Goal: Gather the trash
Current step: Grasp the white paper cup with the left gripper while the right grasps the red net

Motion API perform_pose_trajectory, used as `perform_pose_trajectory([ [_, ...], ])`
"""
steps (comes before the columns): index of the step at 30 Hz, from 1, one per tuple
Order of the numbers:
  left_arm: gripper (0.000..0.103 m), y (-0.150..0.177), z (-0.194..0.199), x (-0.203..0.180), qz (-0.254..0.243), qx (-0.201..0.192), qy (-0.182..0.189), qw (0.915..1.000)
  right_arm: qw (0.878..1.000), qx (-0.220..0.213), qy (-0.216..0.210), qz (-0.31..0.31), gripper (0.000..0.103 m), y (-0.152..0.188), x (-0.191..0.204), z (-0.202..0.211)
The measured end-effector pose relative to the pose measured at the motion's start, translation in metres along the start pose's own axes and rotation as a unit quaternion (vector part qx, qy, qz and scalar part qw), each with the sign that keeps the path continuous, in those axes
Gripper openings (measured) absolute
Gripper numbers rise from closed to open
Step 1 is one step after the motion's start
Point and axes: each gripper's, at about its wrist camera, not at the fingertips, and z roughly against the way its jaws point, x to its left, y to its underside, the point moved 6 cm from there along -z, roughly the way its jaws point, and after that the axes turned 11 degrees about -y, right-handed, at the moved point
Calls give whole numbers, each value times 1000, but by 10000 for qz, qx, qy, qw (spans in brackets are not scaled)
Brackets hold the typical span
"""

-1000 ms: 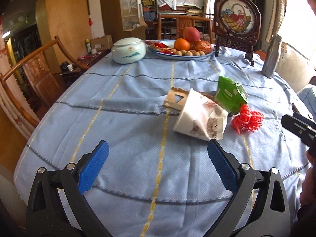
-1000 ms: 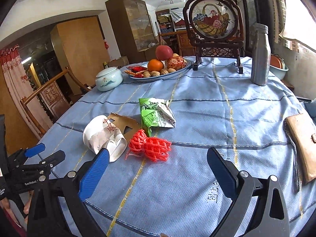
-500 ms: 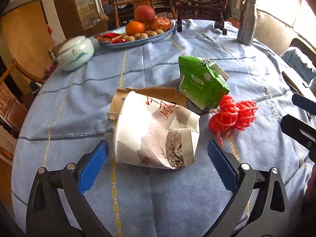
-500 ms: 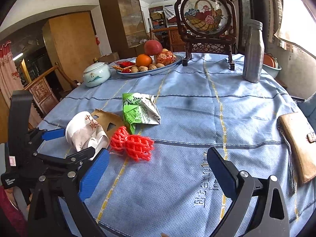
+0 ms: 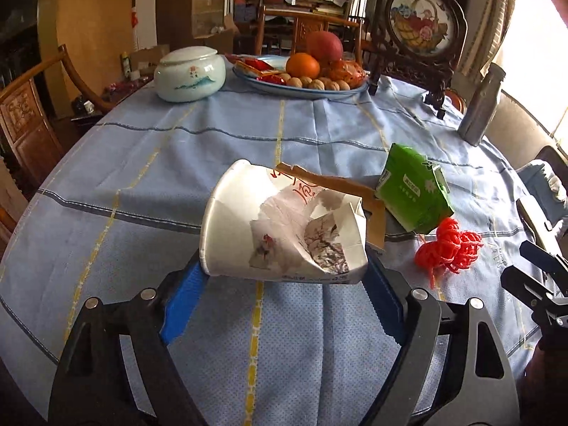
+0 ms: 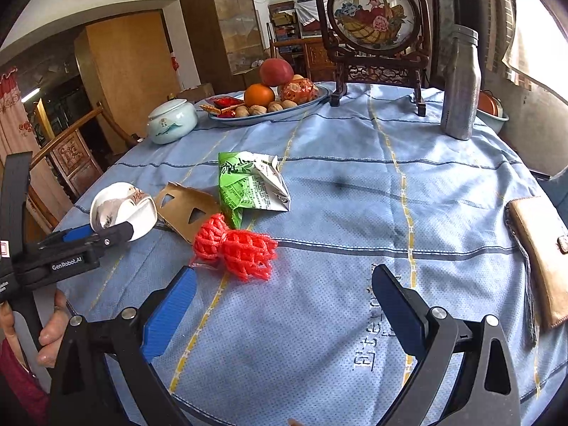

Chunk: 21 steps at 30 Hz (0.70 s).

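A crushed white paper cup (image 5: 284,227) lies on its side on the blue tablecloth (image 5: 177,163). My left gripper (image 5: 284,284) straddles it, one blue pad at each end, and its jaws are closing without a clear squeeze. In the right wrist view the cup (image 6: 120,206) sits between the left gripper (image 6: 106,232) fingers. Behind the cup lie a torn brown cardboard piece (image 5: 340,184), a green packet (image 5: 411,195) and a red foam net (image 5: 447,248). My right gripper (image 6: 284,284) is open just short of the red net (image 6: 238,248), nothing between its fingers.
At the back stand a fruit plate (image 5: 301,90), a white lidded jar (image 5: 191,74), a framed embroidery screen (image 6: 372,17) and a metal bottle (image 6: 461,81). A tan wallet (image 6: 539,248) lies at the right edge. A wooden chair (image 5: 32,113) stands left of the table.
My left gripper moved forward to the paper cup, which now sits between its pads, and the jaws have narrowed. The right gripper has barely shifted and stays open.
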Motion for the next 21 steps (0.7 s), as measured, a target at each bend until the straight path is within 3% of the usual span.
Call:
perform_pose_trajectory([
  [8, 82, -6, 11, 3, 53, -358, -271, 9990, 9990, 290, -321, -114, 97, 1, 4, -16],
  [13, 82, -7, 13, 6, 122, -376, -199, 9990, 9972, 558, -486, -105, 97, -16, 17, -36],
  [18, 82, -9, 12, 8, 184, -368, -123, 9991, 9961, 808, -304, 157, 97, -25, 29, -74],
  [19, 82, -9, 12, 8, 184, -359, -115, 9991, 9955, 908, -199, 168, 94, -23, 26, -81],
  [20, 82, -9, 11, 7, 181, -341, -109, 9992, 9946, 1014, -168, 151, 73, -20, 24, -85],
  [21, 82, -9, 9, 7, 176, -290, -79, 9994, 9939, 1068, -245, 97, 60, -18, 21, -87],
])
